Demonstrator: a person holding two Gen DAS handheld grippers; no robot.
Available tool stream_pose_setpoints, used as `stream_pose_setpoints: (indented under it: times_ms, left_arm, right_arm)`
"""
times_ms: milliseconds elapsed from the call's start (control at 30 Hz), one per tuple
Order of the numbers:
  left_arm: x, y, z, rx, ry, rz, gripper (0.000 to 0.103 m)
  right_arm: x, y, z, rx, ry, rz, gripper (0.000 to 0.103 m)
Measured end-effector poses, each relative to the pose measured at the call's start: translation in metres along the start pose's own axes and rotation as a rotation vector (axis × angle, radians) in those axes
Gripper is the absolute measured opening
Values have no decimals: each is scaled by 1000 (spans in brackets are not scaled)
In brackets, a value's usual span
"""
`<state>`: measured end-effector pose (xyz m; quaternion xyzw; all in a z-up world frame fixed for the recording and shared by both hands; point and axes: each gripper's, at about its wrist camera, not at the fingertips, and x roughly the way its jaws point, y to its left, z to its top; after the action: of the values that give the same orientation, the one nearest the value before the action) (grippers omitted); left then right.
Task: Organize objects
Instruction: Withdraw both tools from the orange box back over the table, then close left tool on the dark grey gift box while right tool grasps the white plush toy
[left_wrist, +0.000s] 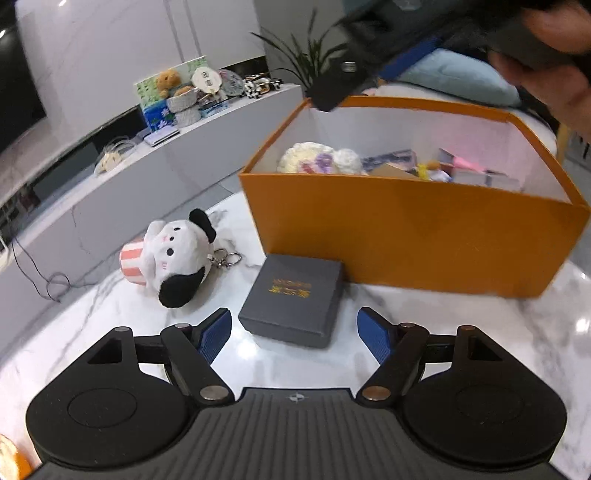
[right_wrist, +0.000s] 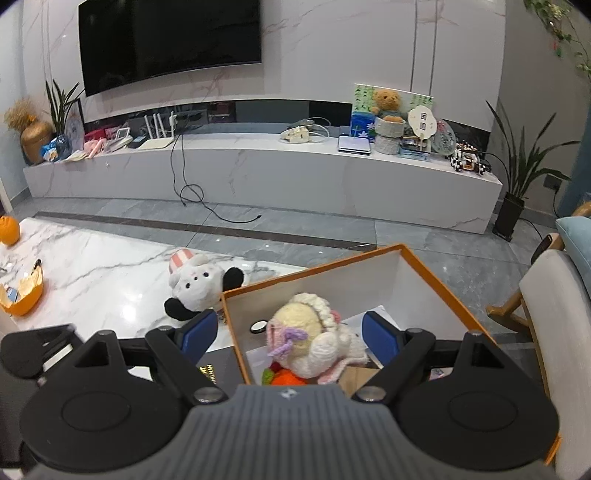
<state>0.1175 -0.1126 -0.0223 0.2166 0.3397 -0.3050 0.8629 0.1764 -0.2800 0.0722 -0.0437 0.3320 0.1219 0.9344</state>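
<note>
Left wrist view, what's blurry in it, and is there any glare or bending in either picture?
Left wrist view: the right gripper and the hand at top right are smeared by motion, while the dark grey box stays sharp; ceiling lights glint off the marble table. Right wrist view: fisheye bows the TV and the cabinet; glare spots dot the tabletop.

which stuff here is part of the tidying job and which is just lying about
Part of the job:
- orange box
- dark grey gift box
- plush dog keychain
- crocheted doll, already in the box

Lying about:
- TV
- teddy bear
- potted plant
- floor cable
</note>
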Motion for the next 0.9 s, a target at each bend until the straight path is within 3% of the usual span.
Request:
stream_pose_setpoints:
  times_ms: [233,300,433,600,900]
  left_arm:
    - [36,17,-2,-61,60,4,91]
    - [40,19,-2,-71,47,-34,91]
    - [43,10,-2,-19,29,-52,92]
    - [54,2,-4,29,37,-1,97]
    - [68,18,-13,-81,3,-54,100]
  right_arm:
    - [0,10,-2,-20,7,24,86]
    - [0,9,-3,-23,14,27,86]
    - [2,8,-5,-27,22,31,86]
    - [3,12,-7,-35,28,49,86]
    - [6,20,-10,-68,44,71,86]
